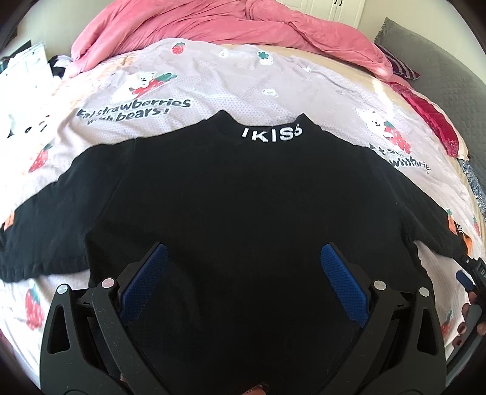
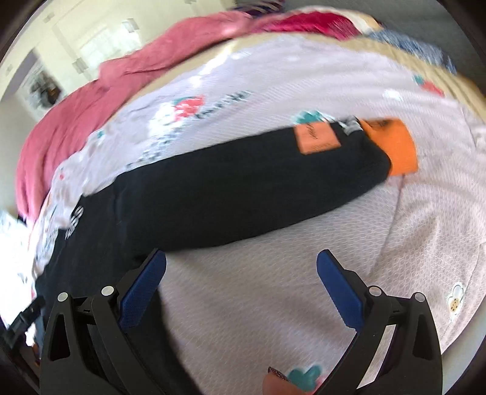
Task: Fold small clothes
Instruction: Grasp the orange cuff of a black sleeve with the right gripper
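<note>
A small black long-sleeved top point(image 1: 243, 188) lies flat on the bed, collar away from me with white letters on it, both sleeves spread out. My left gripper point(image 1: 243, 258) hovers open over the lower middle of its body, blue pads wide apart, nothing between them. In the blurred right wrist view, the top's right sleeve point(image 2: 243, 188) stretches across, ending in an orange cuff point(image 2: 395, 145) with an orange patch point(image 2: 317, 136) beside it. My right gripper point(image 2: 241, 270) is open just below that sleeve over the bedsheet; its left finger lies near the armpit.
The bedsheet point(image 1: 212, 79) is pale lilac with strawberry and bear prints. A crumpled pink duvet point(image 1: 227, 21) lies along the far side. Red and patterned cloths point(image 1: 434, 118) sit at the right edge by a grey headboard point(image 1: 449, 76). A hand point(image 1: 467, 319) holds the other gripper at far right.
</note>
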